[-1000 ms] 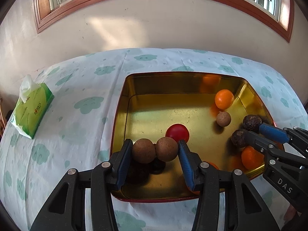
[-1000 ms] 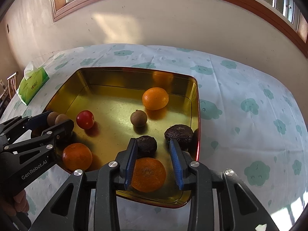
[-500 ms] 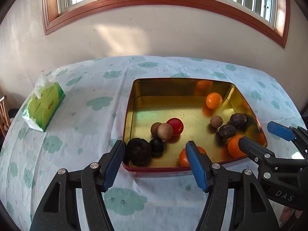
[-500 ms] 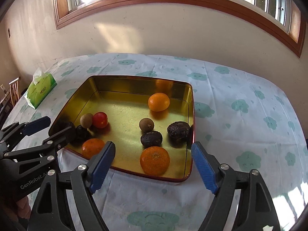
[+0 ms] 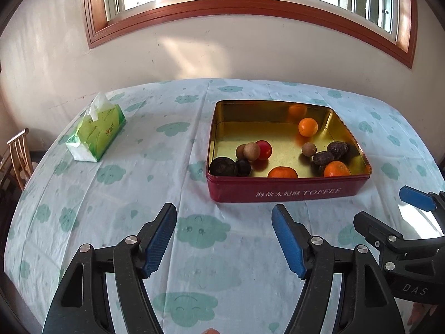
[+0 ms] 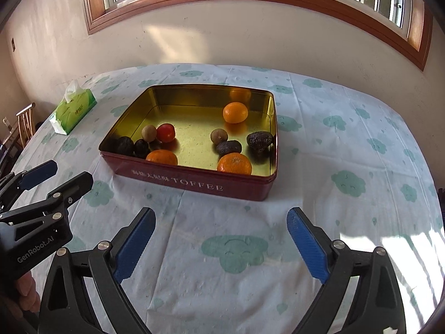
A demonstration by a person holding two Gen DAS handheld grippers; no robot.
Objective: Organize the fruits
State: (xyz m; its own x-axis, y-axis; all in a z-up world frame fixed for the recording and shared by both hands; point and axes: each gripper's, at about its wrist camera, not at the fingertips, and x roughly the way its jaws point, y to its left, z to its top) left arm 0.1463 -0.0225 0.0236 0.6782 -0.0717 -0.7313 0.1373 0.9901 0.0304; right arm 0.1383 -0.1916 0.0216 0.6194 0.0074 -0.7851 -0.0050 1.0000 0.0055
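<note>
At the far left of the counter, under a cloud-print cloth, lies a green tissue pack. The left claw hangs over bare cloth near the viewer; its jaws have just been opening, stand well apart, and nothing is between them. To the right and farther off sits a red tin with a gold inside, holding all the fruit. In its near left corner are two dark fruits, with two brown balls and a red tomato just behind them. An orange lies by the near wall, another orange toward the far right, and a third orange near the right corner beside two more dark fruits. The right claw is also short of the tin; its jaws have just been opening too, and now gape wide, holding nothing.
</note>
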